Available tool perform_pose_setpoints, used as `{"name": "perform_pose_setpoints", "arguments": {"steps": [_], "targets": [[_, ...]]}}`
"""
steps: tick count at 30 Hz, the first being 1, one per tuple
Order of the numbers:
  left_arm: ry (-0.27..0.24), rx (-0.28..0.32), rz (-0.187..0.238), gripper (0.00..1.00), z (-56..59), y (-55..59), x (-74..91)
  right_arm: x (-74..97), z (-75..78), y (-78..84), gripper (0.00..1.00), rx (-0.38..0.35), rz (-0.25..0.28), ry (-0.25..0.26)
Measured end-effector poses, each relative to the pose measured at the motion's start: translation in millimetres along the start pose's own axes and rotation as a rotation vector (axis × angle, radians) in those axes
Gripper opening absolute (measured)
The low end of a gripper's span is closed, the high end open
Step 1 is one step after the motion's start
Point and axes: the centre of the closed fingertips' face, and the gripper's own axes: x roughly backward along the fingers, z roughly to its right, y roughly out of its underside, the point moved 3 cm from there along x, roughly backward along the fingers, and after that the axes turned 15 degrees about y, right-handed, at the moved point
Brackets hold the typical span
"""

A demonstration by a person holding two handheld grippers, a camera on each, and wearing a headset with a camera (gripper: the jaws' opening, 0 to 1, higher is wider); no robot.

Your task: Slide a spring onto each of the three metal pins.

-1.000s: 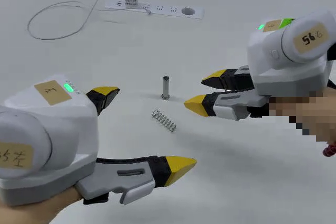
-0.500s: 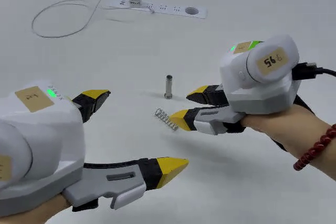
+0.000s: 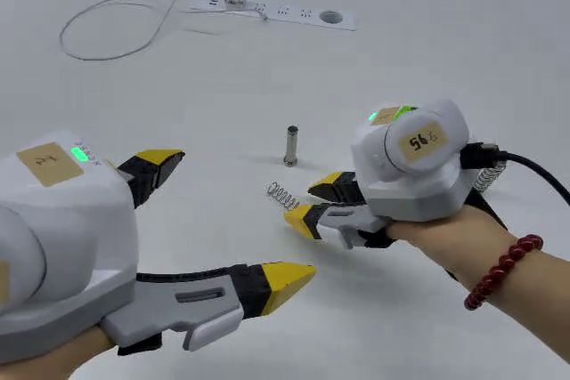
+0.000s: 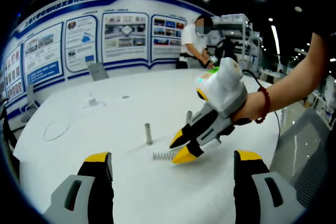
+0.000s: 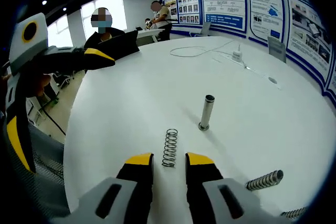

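A short metal pin [image 3: 291,145] stands upright on the white table [image 3: 401,60]; it also shows as the pin [image 5: 206,112] and the pin [image 4: 148,134], with a second pin [image 4: 189,116] behind. A loose spring [image 3: 282,195] lies flat in front of it. My right gripper [image 3: 312,201] hovers low with its tips just short of the spring [image 5: 170,148]; its jaws stand a narrow gap apart, holding nothing. My left gripper [image 3: 225,217] is wide open at the near left, empty, facing the right gripper [image 4: 181,145]. Two more springs [image 5: 265,180] lie to the right.
A white power strip [image 3: 276,13] with a plugged-in charger and a looping cable [image 3: 116,28] lies at the table's far side. People stand beyond the table in both gripper views. A chair [image 4: 310,150] stands by the table edge.
My right gripper has moved left and down, from beside the pin to just behind the loose spring. The left gripper stays open in about the same place.
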Motion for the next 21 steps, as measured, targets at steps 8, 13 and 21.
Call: {"name": "perform_pose_setpoints", "arguments": {"steps": [8, 13, 21], "targets": [[-0.002, 0.002, 0.001, 0.97, -1.2, 1.4, 0.6, -4.1, -1.3, 4.4, 0.2, 0.007, -0.01, 0.007], [-0.004, 0.004, 0.005, 0.96, -1.4, 1.8, 0.9, -4.8, -0.9, 6.5, 0.17, 0.023, -0.016, 0.006], [-0.004, 0.002, 0.001, 0.95, -1.2, 2.8, 0.0, -5.0, -0.6, 7.7, 0.12, 0.039, -0.016, 0.0]]}}
